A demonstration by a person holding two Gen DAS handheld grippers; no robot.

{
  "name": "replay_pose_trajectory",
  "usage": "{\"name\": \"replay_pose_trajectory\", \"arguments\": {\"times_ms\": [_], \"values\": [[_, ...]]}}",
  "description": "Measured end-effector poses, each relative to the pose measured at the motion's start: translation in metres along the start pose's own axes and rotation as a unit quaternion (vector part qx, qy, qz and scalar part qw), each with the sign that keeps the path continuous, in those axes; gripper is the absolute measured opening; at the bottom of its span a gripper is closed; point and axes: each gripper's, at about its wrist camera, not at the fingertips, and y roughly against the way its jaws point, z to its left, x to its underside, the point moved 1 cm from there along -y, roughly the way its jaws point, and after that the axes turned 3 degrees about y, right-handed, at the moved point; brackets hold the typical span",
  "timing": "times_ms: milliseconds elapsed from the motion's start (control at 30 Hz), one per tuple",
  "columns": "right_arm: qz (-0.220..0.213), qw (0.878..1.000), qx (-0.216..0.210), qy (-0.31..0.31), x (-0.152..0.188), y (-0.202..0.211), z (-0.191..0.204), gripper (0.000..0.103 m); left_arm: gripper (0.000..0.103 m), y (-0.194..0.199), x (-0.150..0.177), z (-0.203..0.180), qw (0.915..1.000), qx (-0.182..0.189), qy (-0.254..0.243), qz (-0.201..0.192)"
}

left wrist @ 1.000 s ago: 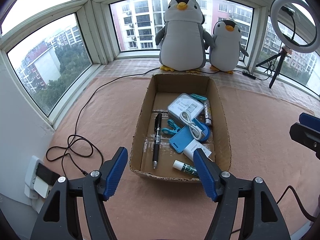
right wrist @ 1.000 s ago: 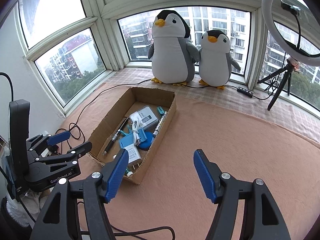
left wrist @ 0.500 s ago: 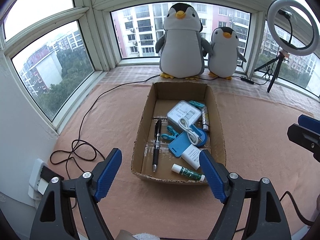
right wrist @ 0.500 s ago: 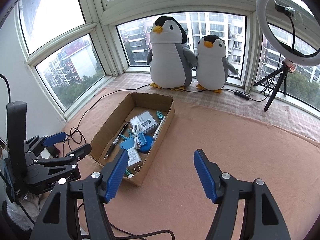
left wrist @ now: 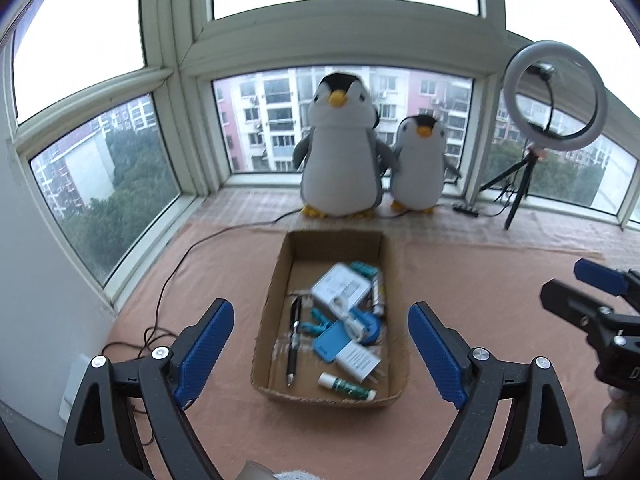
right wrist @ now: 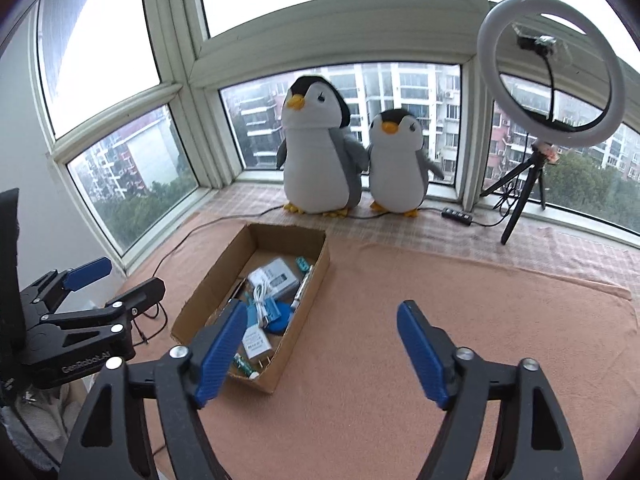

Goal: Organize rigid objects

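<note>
A shallow cardboard box (left wrist: 280,280) lies on the pink mat and also shows in the right wrist view (right wrist: 316,276). Inside are a black pen (left wrist: 294,340), a white box with a cable (left wrist: 340,290), a blue case (left wrist: 330,342), a white charger (left wrist: 360,362), a glue stick (left wrist: 346,386) and a battery (left wrist: 378,294). My left gripper (left wrist: 320,354) is open and empty, held back from the box's near end. My right gripper (right wrist: 320,354) is open and empty over the mat, right of the box.
Two plush penguins (left wrist: 340,148) (left wrist: 418,166) stand on the window sill behind the box. A ring light on a tripod (left wrist: 554,96) stands at the right. A black cable (left wrist: 180,264) runs over the mat at the left. Windows surround the mat.
Both grippers have pulled back and tilted upward, so the box sits farther away and lower in view. Nothing in the box has moved.
</note>
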Motion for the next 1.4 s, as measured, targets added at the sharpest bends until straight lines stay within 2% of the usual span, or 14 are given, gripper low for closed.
{"name": "replay_pose_trajectory", "arguments": {"times_ms": [333,1400], "values": [[-0.016,1.0,0.012,0.0,-0.003,0.012,-0.001,0.076,0.095,0.017,-0.009,-0.009,0.9997,0.012,-0.004,-0.021],[-0.007,1.0,0.01,0.001,0.0,0.007,0.001,0.077,0.095,0.013,-0.007,-0.003,0.9999,0.007,0.004,-0.01]]}}
